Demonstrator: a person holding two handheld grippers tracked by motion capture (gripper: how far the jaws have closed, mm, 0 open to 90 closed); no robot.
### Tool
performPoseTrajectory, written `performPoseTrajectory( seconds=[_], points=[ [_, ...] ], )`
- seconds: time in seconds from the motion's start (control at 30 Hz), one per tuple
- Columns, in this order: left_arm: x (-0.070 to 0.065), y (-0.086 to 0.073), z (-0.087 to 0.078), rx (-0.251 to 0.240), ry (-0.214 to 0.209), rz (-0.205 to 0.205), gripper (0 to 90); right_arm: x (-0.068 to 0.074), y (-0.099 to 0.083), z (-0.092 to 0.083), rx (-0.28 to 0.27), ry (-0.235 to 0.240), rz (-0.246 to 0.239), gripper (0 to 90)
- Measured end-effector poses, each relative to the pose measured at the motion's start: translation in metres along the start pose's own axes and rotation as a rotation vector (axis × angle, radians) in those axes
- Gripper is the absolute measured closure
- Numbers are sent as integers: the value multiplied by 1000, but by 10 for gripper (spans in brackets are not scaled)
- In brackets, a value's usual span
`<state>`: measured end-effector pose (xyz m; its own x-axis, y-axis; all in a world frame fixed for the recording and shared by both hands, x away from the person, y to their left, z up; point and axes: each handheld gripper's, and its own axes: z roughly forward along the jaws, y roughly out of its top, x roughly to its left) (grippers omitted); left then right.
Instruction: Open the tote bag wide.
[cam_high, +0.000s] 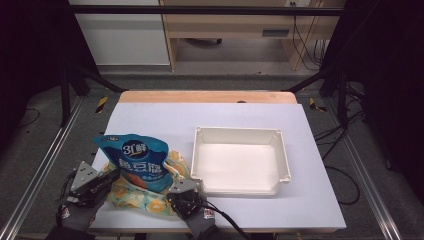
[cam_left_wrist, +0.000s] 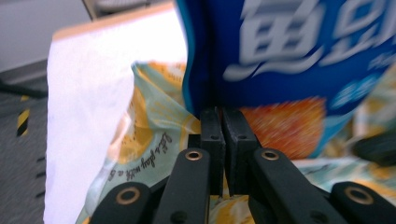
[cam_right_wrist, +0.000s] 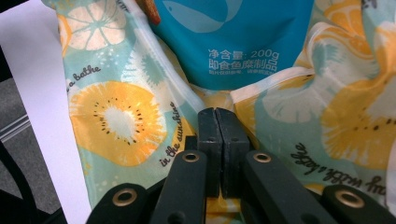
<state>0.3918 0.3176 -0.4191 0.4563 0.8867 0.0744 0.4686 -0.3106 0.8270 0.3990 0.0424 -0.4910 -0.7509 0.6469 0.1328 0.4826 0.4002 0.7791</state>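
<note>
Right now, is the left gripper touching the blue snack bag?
Touching. In the left gripper view, the left gripper has its jaws pressed together on the lower edge of the blue snack bag, with no gap visible.

The snack pouch (cam_high: 140, 162) stands in the bag (cam_high: 150, 197), left of the tray (cam_high: 285, 157).

This looks like a lab or test room, not a home. The worktop (cam_high: 210, 120) has a plain white sheet on it and stands inside a frame of black metal bars (cam_high: 200, 9). Silver metal rails (cam_high: 40, 170) run along the floor on both sides. Black cables (cam_high: 345, 175) lie loose on the grey carpet (cam_high: 45, 125). Yellow and black warning tape (cam_high: 101, 104) marks the floor. Behind the worktop stands a light wooden desk (cam_high: 225, 30) with more wires (cam_high: 305, 45) hanging down.
</note>
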Motion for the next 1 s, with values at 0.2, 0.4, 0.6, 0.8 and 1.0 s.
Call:
performPoseTrajectory(
  seconds=[0.2, 0.4, 0.6, 0.8, 1.0],
  points=[
    [11, -17, 15, 103, 31, -32, 896, 0, 0, -1, -3, -4, 7, 875],
    [19, -34, 28, 213, 18, -53, 896, -5, -1, -4, -19, -34, 14, 852],
    [15, -36, 36, 269, 19, -16, 896, -13, -6, -12, -8, -80, 19, 865],
    [16, -36, 36, 270, 9, -22, 895, -24, -12, -21, -14, -95, 68, 874],
    [16, -36, 33, 252, -4, -29, 858, -24, -11, -22, -25, -90, 48, 859]
  ],
)
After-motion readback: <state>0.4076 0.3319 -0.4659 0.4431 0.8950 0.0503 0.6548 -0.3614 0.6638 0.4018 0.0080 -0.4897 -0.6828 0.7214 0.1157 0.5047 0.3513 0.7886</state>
